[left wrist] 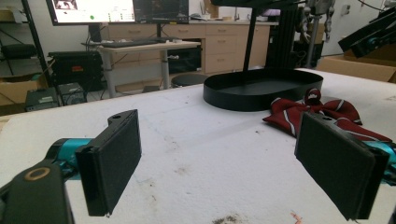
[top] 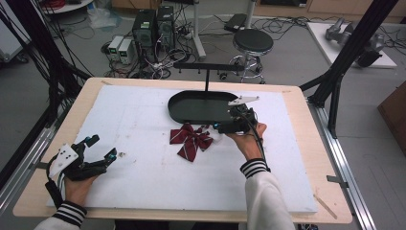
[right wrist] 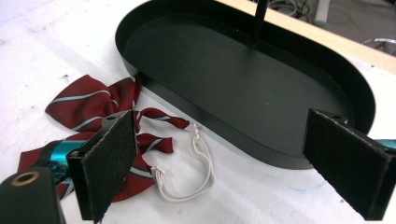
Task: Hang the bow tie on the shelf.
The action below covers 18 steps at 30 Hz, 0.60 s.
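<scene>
Bow tie [top: 190, 141] lies just beside the tray [top: 178, 111] — lower your right gripper [top: 225, 126], wide open and empty, over its white loop [right wrist: 198, 161] — squeeze gently.

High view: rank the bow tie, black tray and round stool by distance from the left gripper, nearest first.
From the left gripper:
1. Bow tie, mid-table, to its right.
2. Black tray, behind the bow tie.
3. Round stool, on the floor beyond the table.
</scene>
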### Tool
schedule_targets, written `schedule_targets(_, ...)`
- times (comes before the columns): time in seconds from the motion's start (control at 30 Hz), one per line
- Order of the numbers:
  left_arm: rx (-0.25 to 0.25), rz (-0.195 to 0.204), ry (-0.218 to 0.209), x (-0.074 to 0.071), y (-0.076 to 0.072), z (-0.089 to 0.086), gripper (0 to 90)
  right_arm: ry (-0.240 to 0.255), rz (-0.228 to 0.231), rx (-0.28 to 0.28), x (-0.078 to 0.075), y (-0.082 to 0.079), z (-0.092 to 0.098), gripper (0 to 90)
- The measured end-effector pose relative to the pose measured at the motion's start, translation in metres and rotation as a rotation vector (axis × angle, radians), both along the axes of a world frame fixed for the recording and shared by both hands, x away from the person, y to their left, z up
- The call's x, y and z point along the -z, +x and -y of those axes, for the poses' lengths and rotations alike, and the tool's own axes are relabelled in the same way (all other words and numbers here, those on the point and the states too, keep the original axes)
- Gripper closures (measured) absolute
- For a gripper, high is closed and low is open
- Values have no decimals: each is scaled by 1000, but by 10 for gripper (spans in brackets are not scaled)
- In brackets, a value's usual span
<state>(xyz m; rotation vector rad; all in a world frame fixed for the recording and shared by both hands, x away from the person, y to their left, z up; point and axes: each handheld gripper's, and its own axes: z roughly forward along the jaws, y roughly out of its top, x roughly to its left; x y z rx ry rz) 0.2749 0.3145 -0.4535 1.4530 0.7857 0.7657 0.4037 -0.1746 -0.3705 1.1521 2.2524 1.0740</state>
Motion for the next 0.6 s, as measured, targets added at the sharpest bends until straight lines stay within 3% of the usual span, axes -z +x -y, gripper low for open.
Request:
schedule_targets(0.33, -1, 1, 1, 0, 0, 0, 150, -24, -111, -3, 14, 16, -2, 147)
schedule_targets(0.37, -1, 1, 1, 0, 0, 0, 149, 2, -129, 11, 16, 18, -1, 147)
schedule_targets(0.43, -1, 1, 1, 0, 0, 0, 149, 15, -134, 18, 17, 19, -1, 155)
schedule_targets(0.6, -1, 4, 5, 0, 0, 0, 150, -19, -146, 24, 22, 22, -4, 173)
